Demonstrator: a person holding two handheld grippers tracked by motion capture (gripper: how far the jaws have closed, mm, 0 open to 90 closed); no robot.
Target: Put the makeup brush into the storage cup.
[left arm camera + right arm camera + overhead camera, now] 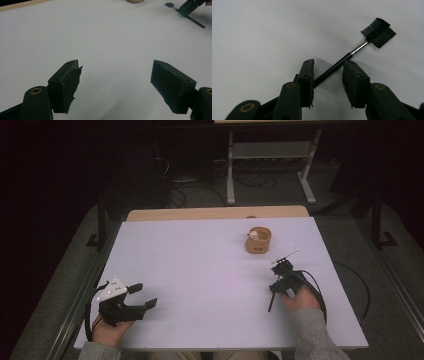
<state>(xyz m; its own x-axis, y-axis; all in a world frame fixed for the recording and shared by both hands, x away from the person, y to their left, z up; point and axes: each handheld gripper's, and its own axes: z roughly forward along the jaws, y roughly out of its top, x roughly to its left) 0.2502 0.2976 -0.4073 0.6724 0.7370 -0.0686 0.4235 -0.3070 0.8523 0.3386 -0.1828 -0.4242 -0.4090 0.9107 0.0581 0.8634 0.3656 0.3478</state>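
Item: white table (200,285), wooden strip along its far edge, set in a dark room with grey carpet; a metal-legged bench (270,165) and loose cables stood beyond. Left gripper (142,296) rested near the left front corner, jaws spread wide with nothing between. Right gripper (283,268) lay at the right; its own view resolved a brow brush (352,53) with comb-and-bristle head, black handle slanting between narrowly parted jaws, grip uncertain. A tan round container (258,240) stood near, just beyond.
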